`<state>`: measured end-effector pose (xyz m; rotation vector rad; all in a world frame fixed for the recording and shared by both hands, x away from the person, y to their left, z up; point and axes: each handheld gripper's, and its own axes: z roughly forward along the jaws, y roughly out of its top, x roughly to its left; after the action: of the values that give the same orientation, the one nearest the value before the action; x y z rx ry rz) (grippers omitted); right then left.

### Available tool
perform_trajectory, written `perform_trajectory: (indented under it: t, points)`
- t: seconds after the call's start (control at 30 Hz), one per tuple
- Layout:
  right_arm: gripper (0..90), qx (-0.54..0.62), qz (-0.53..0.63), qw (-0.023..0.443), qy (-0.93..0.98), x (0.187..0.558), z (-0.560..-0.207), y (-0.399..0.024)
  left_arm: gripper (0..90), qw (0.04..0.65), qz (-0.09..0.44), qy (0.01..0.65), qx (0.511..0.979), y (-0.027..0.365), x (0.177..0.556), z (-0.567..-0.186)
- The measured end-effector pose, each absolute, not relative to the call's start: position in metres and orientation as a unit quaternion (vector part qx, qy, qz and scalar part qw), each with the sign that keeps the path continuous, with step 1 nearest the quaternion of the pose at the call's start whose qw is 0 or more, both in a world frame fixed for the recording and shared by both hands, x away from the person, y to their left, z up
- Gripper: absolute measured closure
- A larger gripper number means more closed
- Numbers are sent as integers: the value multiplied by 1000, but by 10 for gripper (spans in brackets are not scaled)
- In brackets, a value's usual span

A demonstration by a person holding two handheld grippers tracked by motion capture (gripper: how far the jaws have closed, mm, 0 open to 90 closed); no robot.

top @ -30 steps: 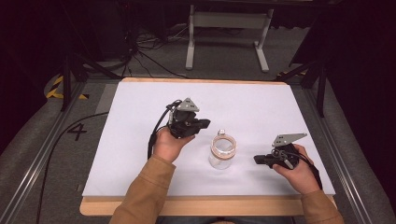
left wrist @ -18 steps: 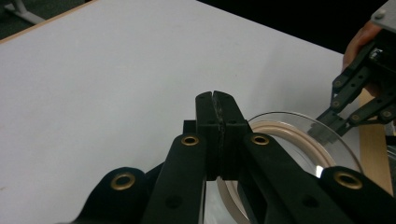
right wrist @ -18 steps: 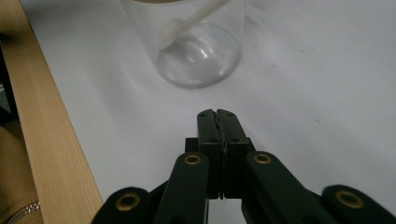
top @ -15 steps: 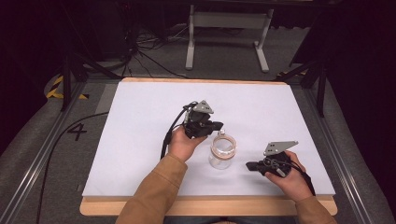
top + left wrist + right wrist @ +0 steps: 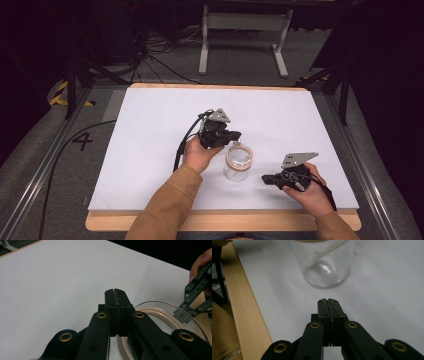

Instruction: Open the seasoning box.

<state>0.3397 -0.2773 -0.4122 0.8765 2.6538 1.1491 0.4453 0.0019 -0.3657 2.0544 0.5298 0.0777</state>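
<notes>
My left gripper (image 5: 235, 135) sits just behind the clear glass jar (image 5: 237, 165), jaws clenched flat together with nothing between them. In the left gripper view the tips (image 5: 115, 298) hang above the jar's rim (image 5: 160, 308), a little to one side, so I am poised over the opening rather than gripping it. A pale tan band runs round the inside of the mouth. The jar stands upright on the white table (image 5: 150, 150), near the front edge, between my two hands.

My right gripper (image 5: 268, 179) lies low on the other side, pointing at the jar and well short of touching it — its jaws are pressed shut and empty too. From its own view the tips (image 5: 327, 303) aim at the jar's base (image 5: 325, 272), where a white strip (image 5: 324, 252) leans inside the glass. I judge I hold that hand low and close so it can steady the jar — while the left works from above at the mouth.
</notes>
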Motion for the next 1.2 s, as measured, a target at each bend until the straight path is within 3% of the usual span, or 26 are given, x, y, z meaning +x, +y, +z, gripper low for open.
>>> perform_trajectory:
  t: [1.2]
  points:
    - [900, 265, 455, 61, 848, 335, -392, -248, 900, 503, 10, 222, 835, 5, 451, -371]
